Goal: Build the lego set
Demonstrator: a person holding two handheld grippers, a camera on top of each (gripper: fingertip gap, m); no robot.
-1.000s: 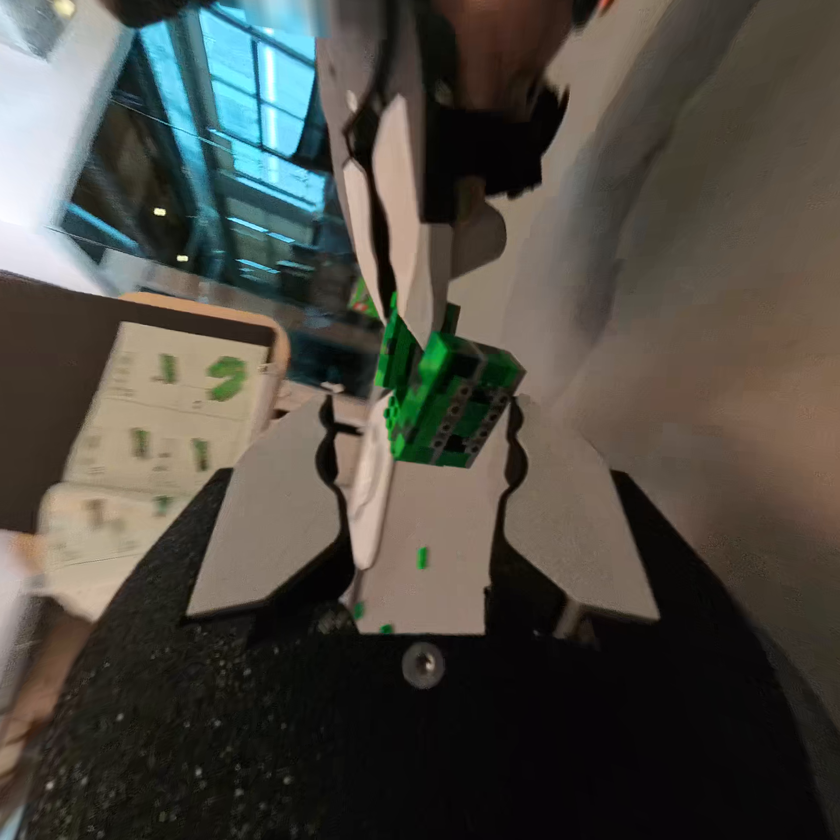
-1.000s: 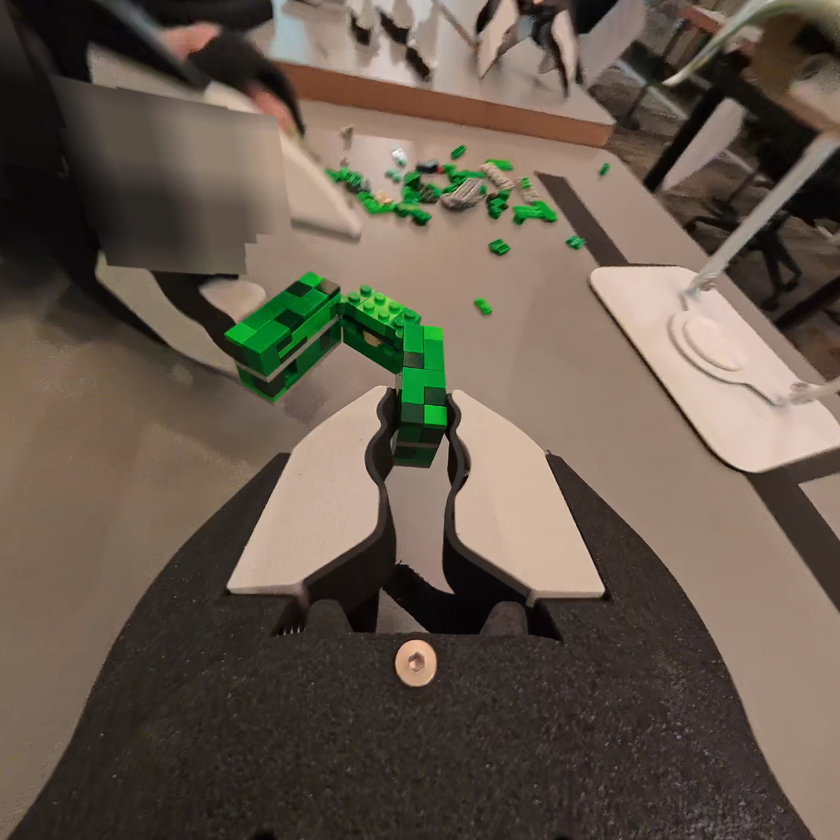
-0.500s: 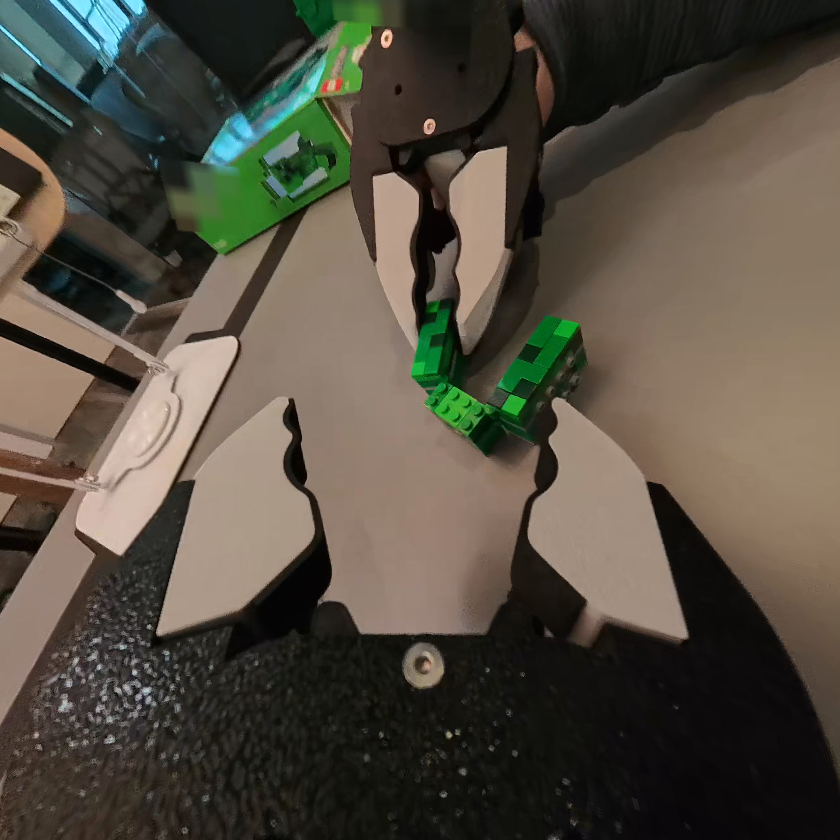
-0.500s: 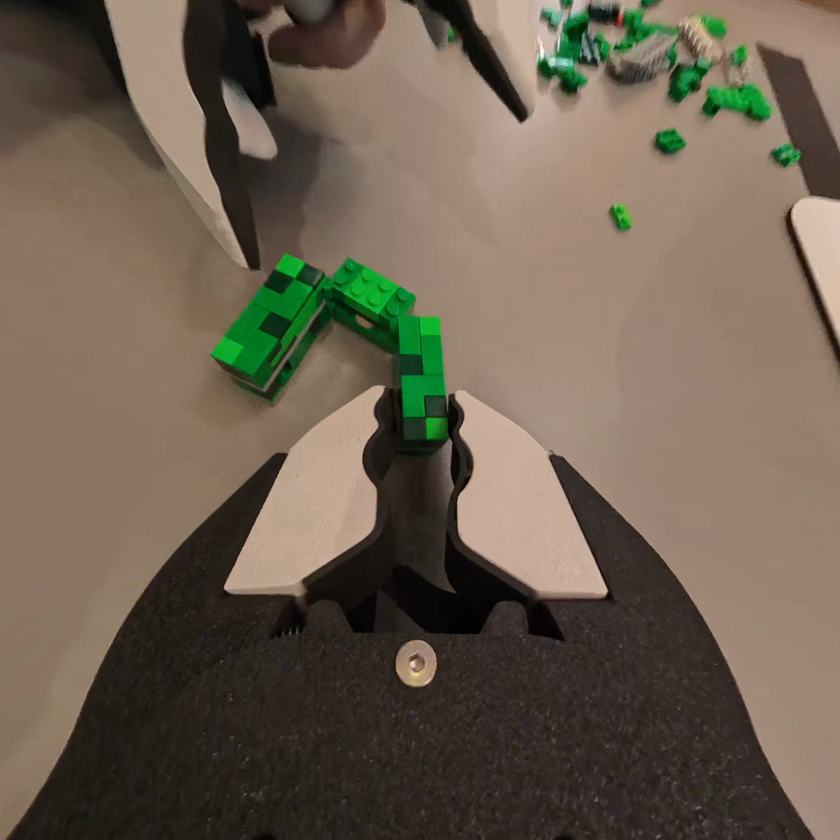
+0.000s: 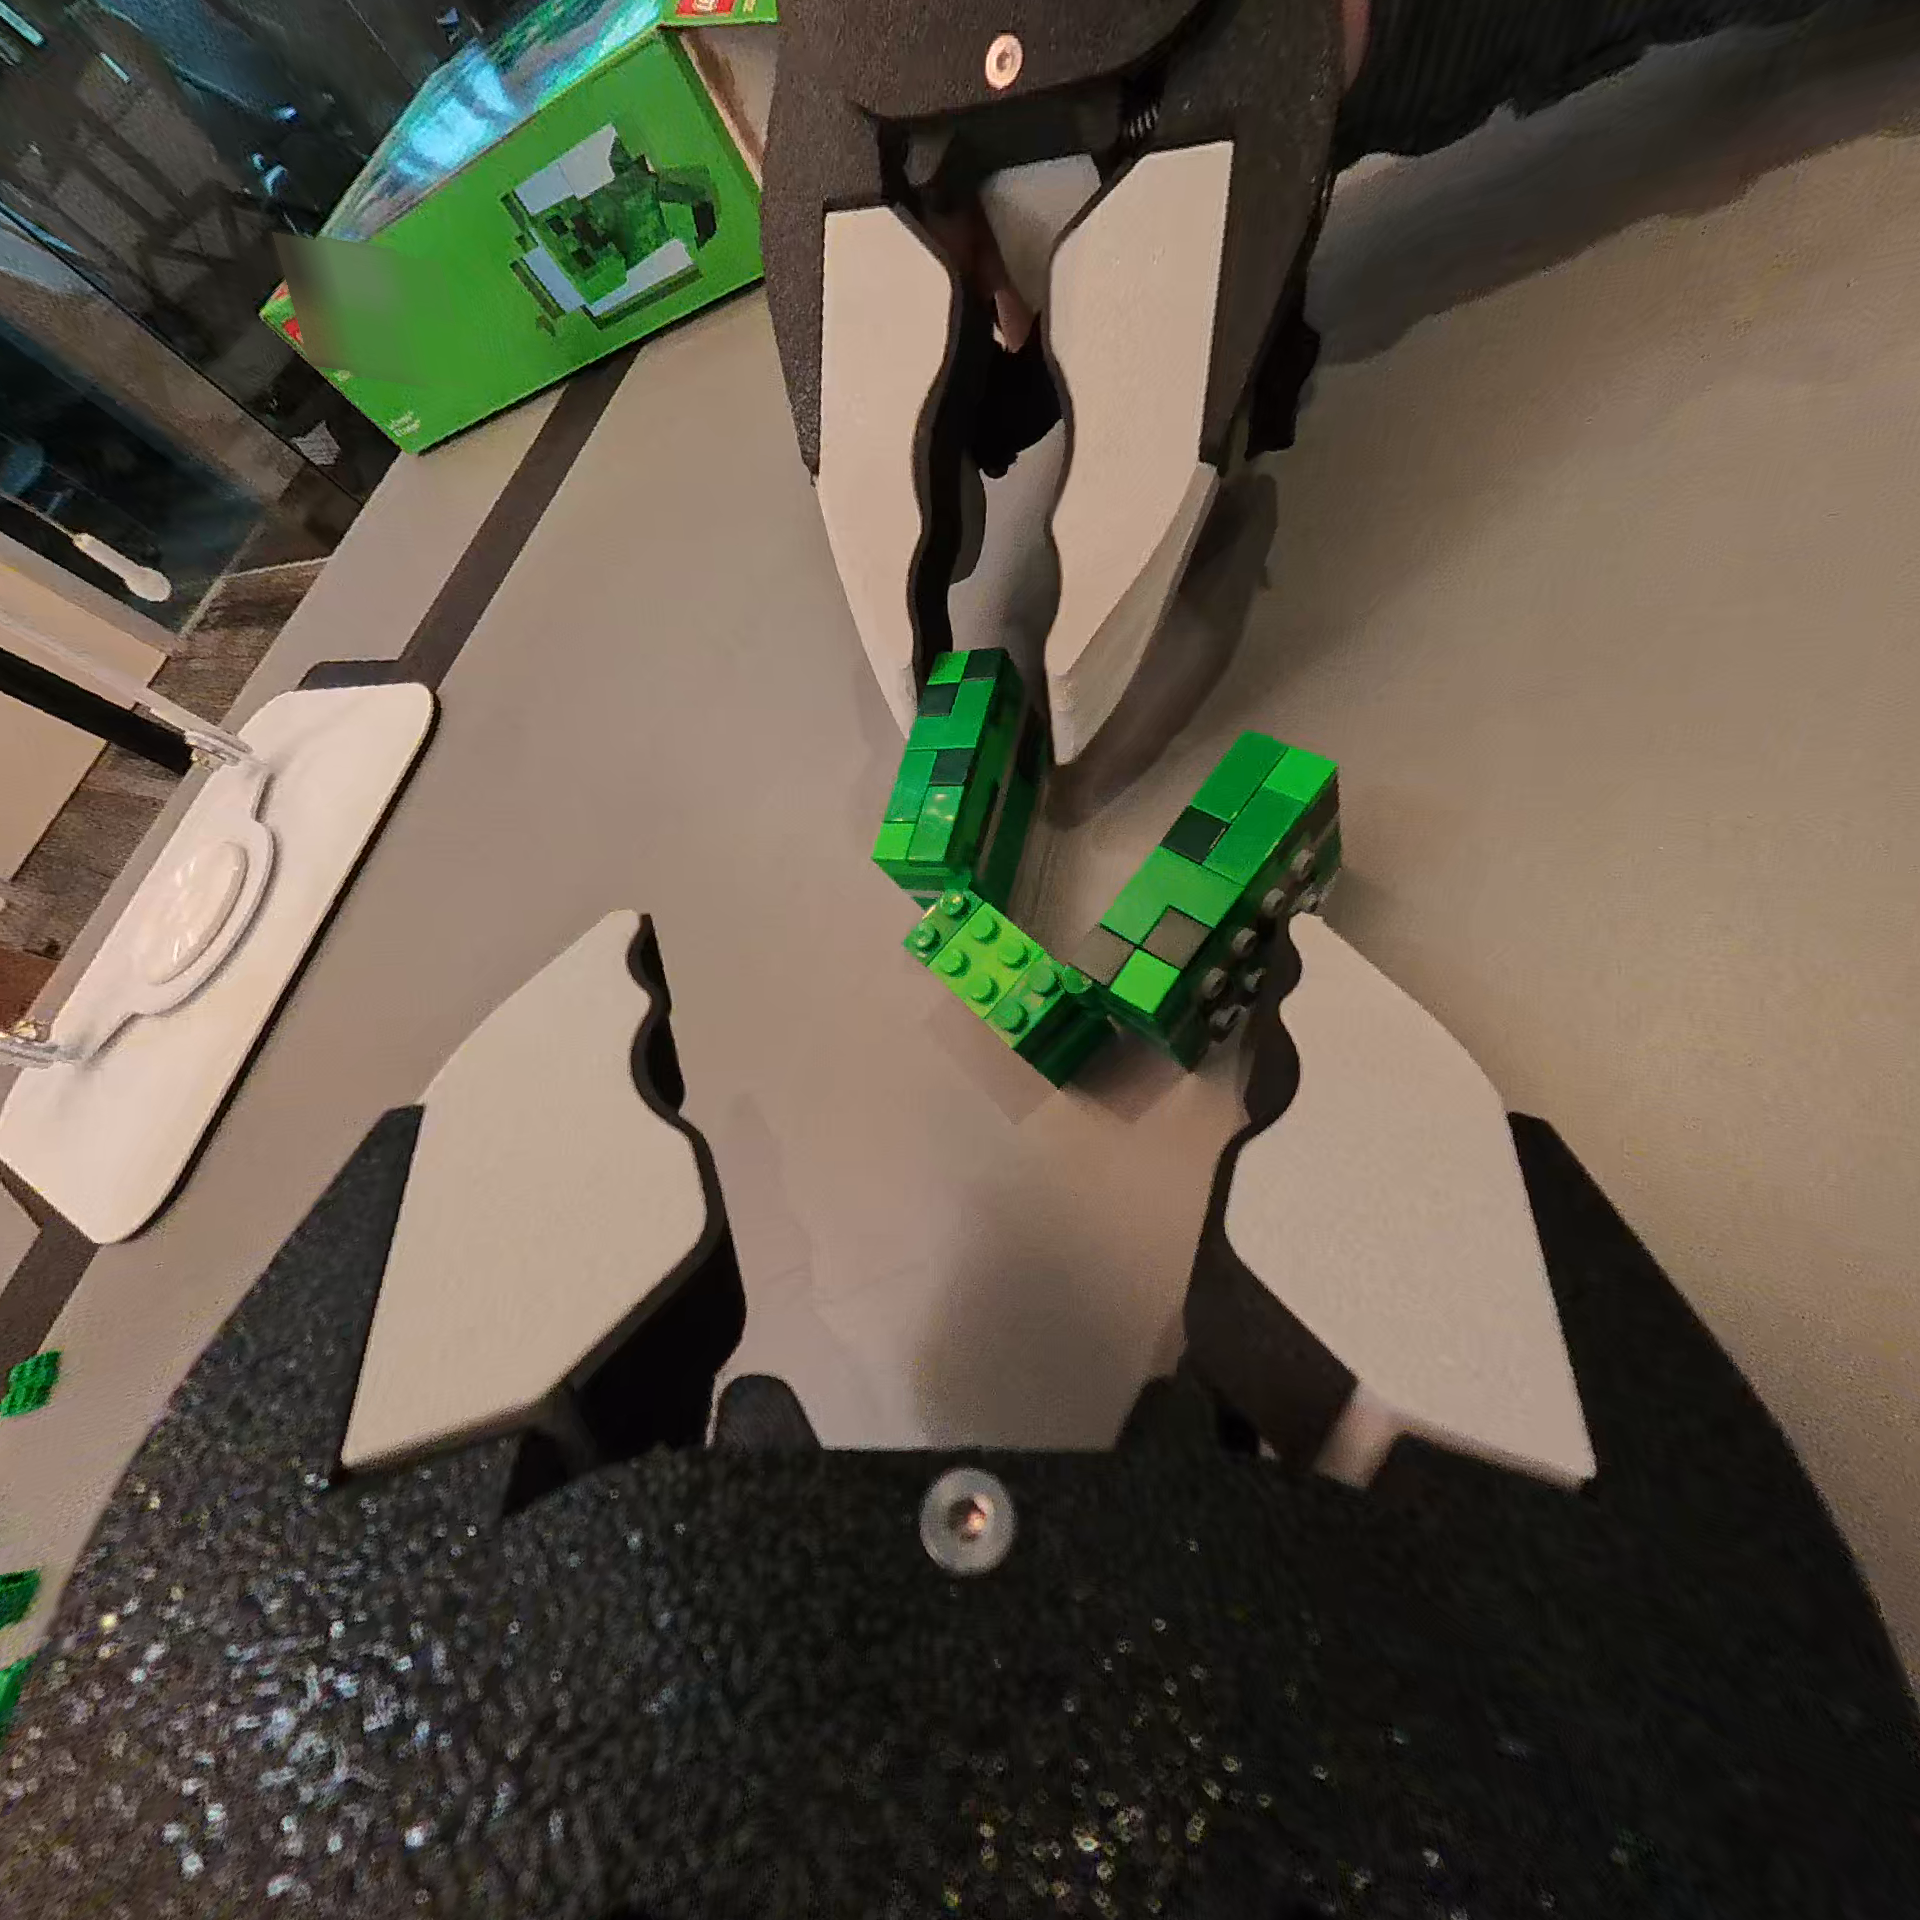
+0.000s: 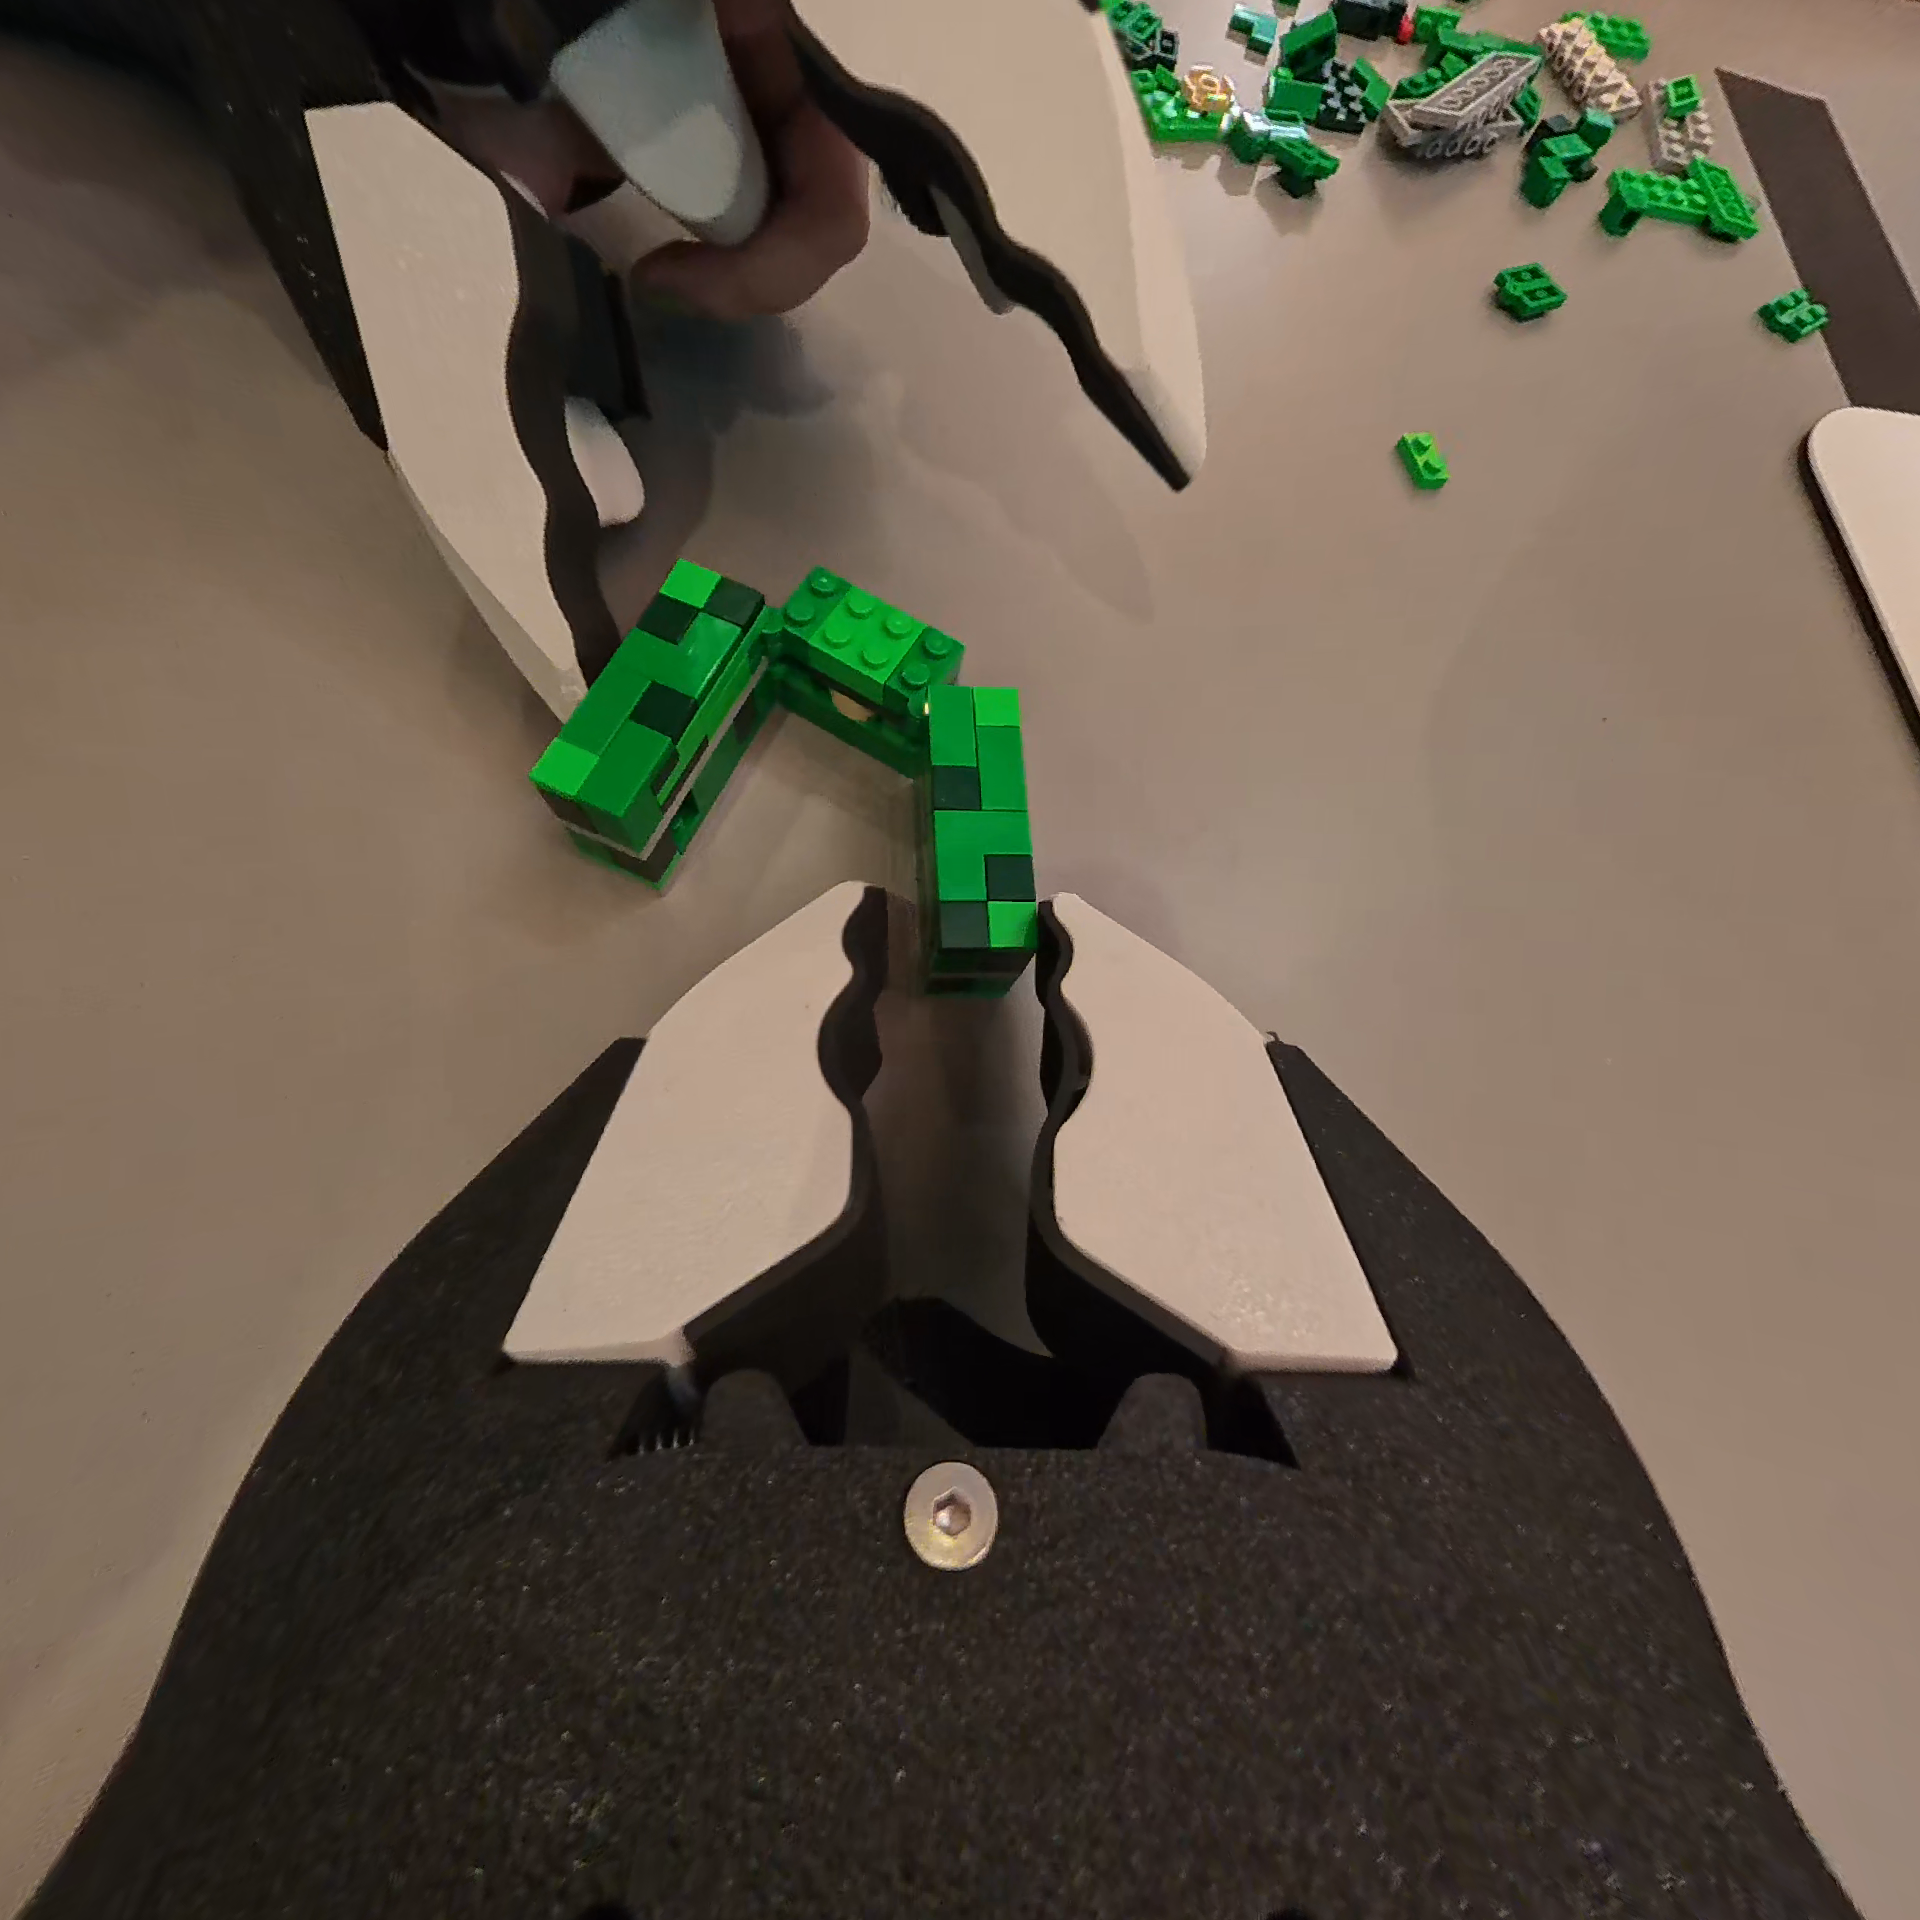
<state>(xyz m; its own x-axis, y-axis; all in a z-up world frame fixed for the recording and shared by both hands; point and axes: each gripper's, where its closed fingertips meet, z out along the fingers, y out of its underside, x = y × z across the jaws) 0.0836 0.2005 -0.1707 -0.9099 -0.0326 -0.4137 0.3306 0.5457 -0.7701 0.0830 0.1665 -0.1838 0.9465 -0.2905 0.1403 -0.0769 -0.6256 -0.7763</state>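
A green lego assembly (image 6: 790, 727), two blocky legs joined by a studded middle piece, lies in a U shape on the grey table (image 6: 1351, 831). My right gripper (image 6: 956, 899) is open a little around the end of one leg (image 6: 982, 831); the leg touches the right finger and a gap shows on the left. In the left wrist view that gripper (image 5: 992, 717) points down at the same leg (image 5: 951, 769). My left gripper (image 5: 966, 925) is wide open and empty, its right fingertip (image 5: 1309, 945) beside the other leg (image 5: 1216, 883). It also shows in the right wrist view (image 6: 883, 561).
A pile of loose green and grey lego pieces (image 6: 1455, 94) lies at the far right, with single bricks (image 6: 1423, 457) nearer. A green lego box (image 5: 520, 270) stands at the table's far edge. A white stand base (image 5: 208, 935) lies on the table; it also shows in the right wrist view (image 6: 1870, 540). Across from one pair of fingers to the other is roughly 5 cm.
The assembly came down from the air onto the table. My right gripper, shut on one leg before, has opened slightly. My left gripper swung round to face it and moved close.
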